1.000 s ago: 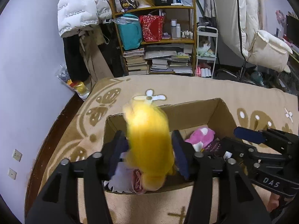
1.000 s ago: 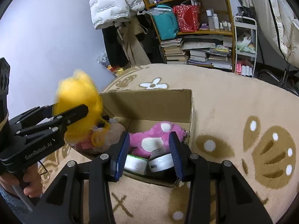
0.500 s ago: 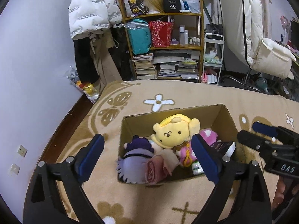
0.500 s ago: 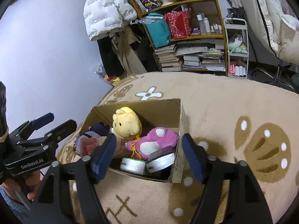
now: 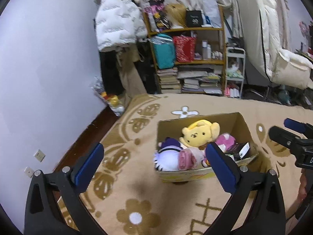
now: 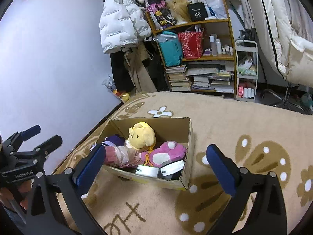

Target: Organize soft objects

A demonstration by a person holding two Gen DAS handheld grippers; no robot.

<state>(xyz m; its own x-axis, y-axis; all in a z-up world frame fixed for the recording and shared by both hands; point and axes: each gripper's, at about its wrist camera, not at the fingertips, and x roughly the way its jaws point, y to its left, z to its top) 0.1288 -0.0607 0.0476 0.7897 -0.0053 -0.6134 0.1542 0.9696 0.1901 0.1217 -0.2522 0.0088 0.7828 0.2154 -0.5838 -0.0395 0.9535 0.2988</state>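
Observation:
An open cardboard box [image 5: 242, 123] [image 6: 188, 137] stands on the beige rug. Inside lie a yellow bear plush [image 5: 198, 133] [image 6: 141, 135], a pink plush [image 5: 225, 140] [image 6: 164, 153], a purple and white plush [image 5: 168, 154] [image 6: 114, 140] and a pink pouch [image 5: 184, 158]. Dark flat packets [image 6: 172, 167] sit at the box's near end. My left gripper [image 5: 154, 166] is open and empty, held above the rug, near side of the box. My right gripper [image 6: 154, 166] is open and empty, over the box's near edge. Each gripper shows in the other's view, the right one [image 5: 289, 135] and the left one [image 6: 39, 139].
A wooden shelf [image 5: 187, 58] with books, bags and bottles stands at the back. A white puffer jacket [image 5: 115, 23] hangs to its left. A small white cart [image 5: 234, 72] and a white chair [image 5: 277, 54] are at the right. The lilac wall [image 5: 49, 68] runs along the left.
My left gripper opened and let the yellow bear plush drop into the box. Both grippers opened wide and pulled back and up from the box.

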